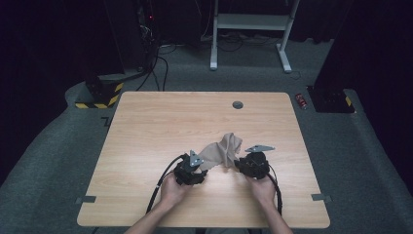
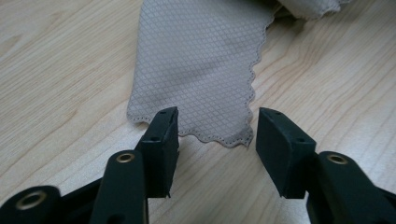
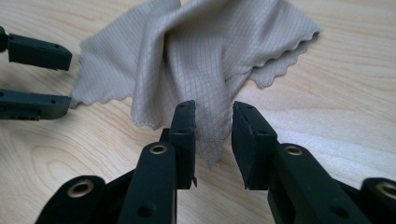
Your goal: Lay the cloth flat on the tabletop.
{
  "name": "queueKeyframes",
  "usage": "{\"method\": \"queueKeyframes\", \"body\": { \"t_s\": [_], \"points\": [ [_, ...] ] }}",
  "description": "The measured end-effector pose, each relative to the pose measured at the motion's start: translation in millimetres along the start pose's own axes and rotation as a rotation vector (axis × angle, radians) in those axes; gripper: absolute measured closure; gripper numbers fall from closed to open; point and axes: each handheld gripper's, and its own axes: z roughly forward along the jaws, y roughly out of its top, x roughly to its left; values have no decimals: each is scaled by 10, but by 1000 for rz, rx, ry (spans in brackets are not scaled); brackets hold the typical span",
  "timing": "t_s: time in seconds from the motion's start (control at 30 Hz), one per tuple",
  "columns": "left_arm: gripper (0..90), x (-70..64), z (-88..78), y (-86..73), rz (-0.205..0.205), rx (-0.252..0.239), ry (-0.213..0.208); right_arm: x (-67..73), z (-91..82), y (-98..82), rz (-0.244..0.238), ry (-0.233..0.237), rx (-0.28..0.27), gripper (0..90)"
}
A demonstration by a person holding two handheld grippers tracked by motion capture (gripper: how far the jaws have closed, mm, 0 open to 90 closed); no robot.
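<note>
While the big wooden table [image 1: 146, 126] takes up most of the high view, a soft beige cloth [image 1: 221, 151] lies on it, closer to the near edge than the far edge and a little toward the right side. The cloth is bunched up in the middle, and one flat part of it runs out toward the left gripper [image 1: 195, 168]. It has a tiny diamond pattern and wavy edges. Two hands come in from the near edge of the table, and each one holds a black gripper with a cable trailing back. The left gripper sits at the left end of the cloth. In the left gripper view its jaws are spread apart, and the wavy end of the cloth [image 2: 201, 79] lies flat on the wood between them; one jaw tip sits over the cloth's edge, but the jaws are not squeezing it. The right gripper [image 1: 242, 163] sits at the right side of the cloth. In the right gripper view its jaws stand close on each side of a hanging pointed corner of the cloth [image 3: 210, 126], with a little gap left, so they are not pinching it yet. A small round grey hole [image 1: 237, 105] sits near the far edge of the table.
</note>
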Motion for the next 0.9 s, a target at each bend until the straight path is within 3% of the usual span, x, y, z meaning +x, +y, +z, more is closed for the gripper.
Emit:
{"method": "queueKeyframes", "body": {
  "t_s": [0.07, 0.17, 0.27, 0.33, 0.4, 0.5, 0.57, 0.9],
  "points": [
    [540, 15, 10, 7, -7, -3, 0, 0, 53, -10, -7, 3, 20, 747],
    [664, 47, 22, 2, -35, -14, -46, 19, 94, -18, -11, 14, 39, 825],
    [803, 53, 18, 7, -23, -9, -44, 29, 84, -16, -22, 17, 35, 864],
    [844, 42, 9, 4, 0, -3, -19, 33, 63, -12, -26, 23, 32, 873],
    [886, 56, -3, 1, -6, 5, -23, 26, 13, -2, -30, 28, 21, 875],
    [888, 92, -46, -9, -38, -11, -42, 19, -43, 15, -39, 28, 7, 874],
    [888, 168, -151, -18, -83, -54, -63, 9, -124, 36, -44, 28, -11, 873],
    [891, 435, -497, -199, -154, -104, -56, -77, -293, -19, -12, 13, -39, 874]
  ]
}}
